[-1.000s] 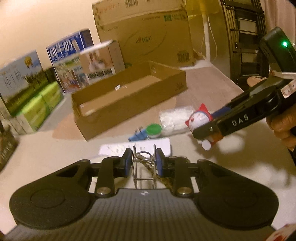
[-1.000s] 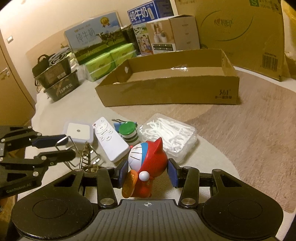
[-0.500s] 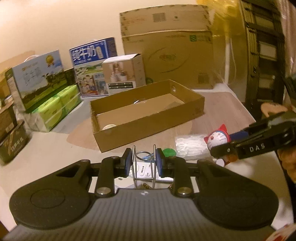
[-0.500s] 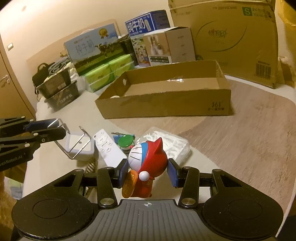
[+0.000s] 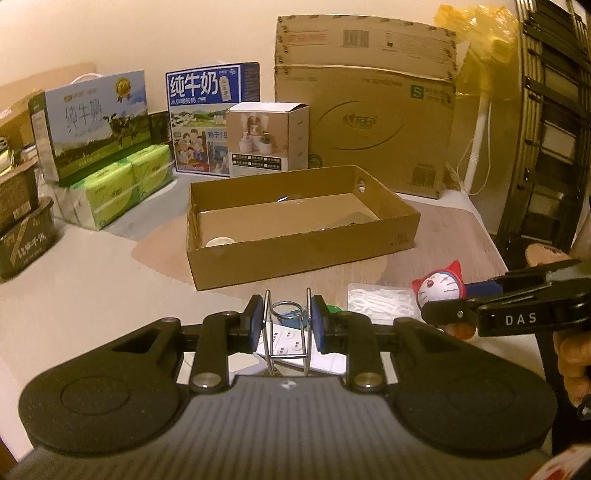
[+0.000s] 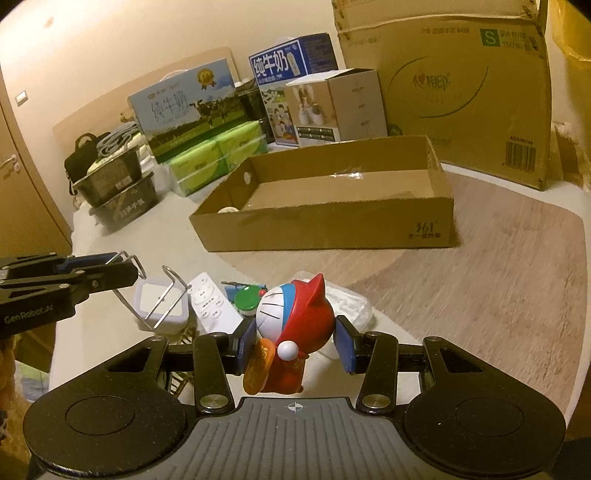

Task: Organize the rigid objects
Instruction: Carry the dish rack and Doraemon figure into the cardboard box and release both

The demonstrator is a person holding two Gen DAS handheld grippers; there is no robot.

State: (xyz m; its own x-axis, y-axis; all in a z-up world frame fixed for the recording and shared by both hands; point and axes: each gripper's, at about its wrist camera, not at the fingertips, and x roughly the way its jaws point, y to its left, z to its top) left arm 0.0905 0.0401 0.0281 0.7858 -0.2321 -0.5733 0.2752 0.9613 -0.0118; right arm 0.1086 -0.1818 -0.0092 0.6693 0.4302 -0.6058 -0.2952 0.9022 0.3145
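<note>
Figurine (image 6: 295,325) and wire rack (image 5: 287,334) pinched in raised jaws.

A: Room notes. Plain cream wall (image 5: 155,33) behind everything, warm yellowish light, dim overall. A white switch plate (image 6: 21,97) sits on it, beside a wooden door (image 6: 22,192) with a lever handle at far left in the right wrist view.

B: Surface?

A: Pale tabletop (image 5: 85,288) with a brown wood-grain mat (image 6: 491,280) laid over part of it.

B: Along the wall?

A: Large cardboard carton (image 5: 369,110), two milk cartons (image 5: 92,122), a small white product box (image 5: 267,136), green tissue packs (image 5: 122,184), dark stacked bins (image 6: 118,192).

B: Right side?

A: A white fan pole (image 5: 478,144) under yellow plastic wrap (image 5: 476,40), then a black rack (image 5: 550,122).
</note>
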